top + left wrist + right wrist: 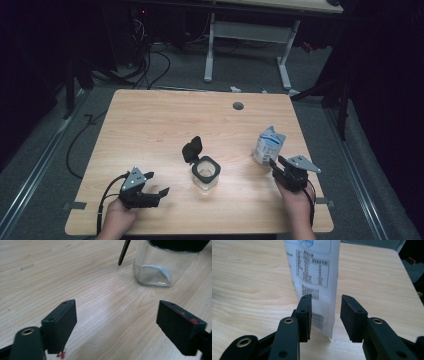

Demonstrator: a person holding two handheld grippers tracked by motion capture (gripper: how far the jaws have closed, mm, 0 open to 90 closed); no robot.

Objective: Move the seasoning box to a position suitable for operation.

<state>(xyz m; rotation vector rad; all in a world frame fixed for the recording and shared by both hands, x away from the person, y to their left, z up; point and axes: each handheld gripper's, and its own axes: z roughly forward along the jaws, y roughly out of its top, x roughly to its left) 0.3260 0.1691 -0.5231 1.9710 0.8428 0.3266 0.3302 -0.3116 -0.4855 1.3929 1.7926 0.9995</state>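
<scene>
Progress looks early to me: nothing is held yet, and I read the job as getting the contents of the white pouch (268,144) into the glass jar (205,174). The jar stands upright near the middle of the tabletop (150,130), its black hinged lid (192,149) already flipped open and standing up behind the mouth, so the opening step seems done. In the left gripper view the jar's clear base (156,267) shows a pale smear or a little residue at the bottom; I cannot tell what it is, and otherwise the jar seems empty.

My right gripper (325,315) is at the pouch, which stands upright on the right side of the tabletop. Its fingers are partly open, one pad (305,315) just in front of the pouch's lower printed edge, the other apart from it on the far side; the pouch's edge sits in the gap, but I see no squeeze on it. I judge the grasp is about to be made, not made.

My left gripper (116,327) hovers low over bare wood with its fingers spread wide, holding nothing, the jar well ahead of it and to its right.

Left to do, as I judge it: close on the pouch, lift, carry to the jar, steady the jar, pour, shut the lid.
</scene>
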